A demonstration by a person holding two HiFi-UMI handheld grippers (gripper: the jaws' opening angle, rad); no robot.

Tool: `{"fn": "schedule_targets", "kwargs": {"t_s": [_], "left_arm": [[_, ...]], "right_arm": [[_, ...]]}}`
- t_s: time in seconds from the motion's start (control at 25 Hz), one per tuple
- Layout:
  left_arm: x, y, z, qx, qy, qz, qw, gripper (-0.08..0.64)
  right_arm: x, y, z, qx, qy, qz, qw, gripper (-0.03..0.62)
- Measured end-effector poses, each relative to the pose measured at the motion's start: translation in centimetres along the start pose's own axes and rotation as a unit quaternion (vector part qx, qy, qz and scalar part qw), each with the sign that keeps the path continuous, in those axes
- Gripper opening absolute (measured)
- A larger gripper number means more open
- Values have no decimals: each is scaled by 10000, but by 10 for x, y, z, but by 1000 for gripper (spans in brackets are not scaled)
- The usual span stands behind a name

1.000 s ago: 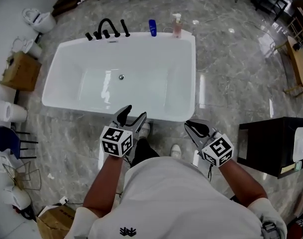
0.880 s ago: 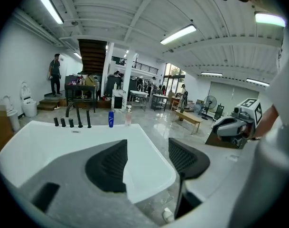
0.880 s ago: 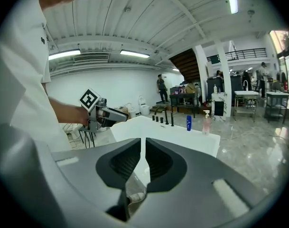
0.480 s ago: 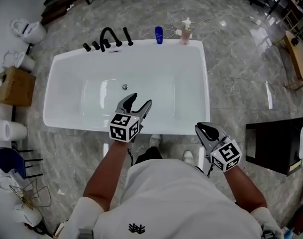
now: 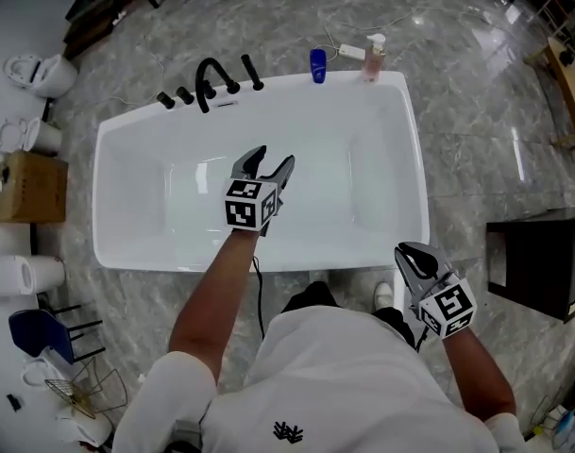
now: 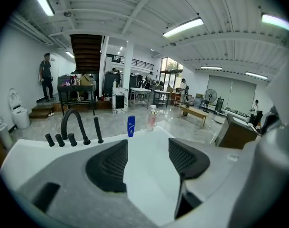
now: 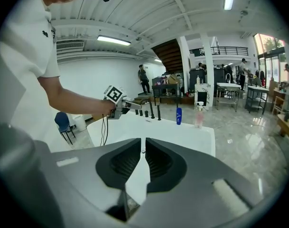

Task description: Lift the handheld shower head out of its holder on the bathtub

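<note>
Two items, mine: left gripper [image 5: 273, 159] spread over white bathtub [image 5: 415, 159], right gripper [image 5: 412, 251] pressed together above grey marble floor [image 5: 485, 111].

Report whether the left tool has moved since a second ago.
Yes. The left tool has gone forward, from the near rim of the white bathtub out over its basin, toward the black curved faucet.
</note>
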State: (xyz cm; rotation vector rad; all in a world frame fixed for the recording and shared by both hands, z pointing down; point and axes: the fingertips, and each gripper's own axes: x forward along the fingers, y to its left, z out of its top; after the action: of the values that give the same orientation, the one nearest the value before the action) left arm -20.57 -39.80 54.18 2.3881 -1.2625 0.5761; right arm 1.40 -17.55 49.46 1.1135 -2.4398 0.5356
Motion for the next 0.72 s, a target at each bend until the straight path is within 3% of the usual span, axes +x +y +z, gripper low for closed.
{"fn": "schedule_targets", "kwargs": {"t_s": [0.4, 0.72], "left_arm": [[95, 96, 8, 143, 139, 281, 9994, 275], [164, 181, 9, 6, 216, 687, 9974, 275]], "right_arm": [[46, -21, -11, 530, 251, -331, 9977, 43], [61, -39, -31, 857, 556, -555, 9932, 43]]}}
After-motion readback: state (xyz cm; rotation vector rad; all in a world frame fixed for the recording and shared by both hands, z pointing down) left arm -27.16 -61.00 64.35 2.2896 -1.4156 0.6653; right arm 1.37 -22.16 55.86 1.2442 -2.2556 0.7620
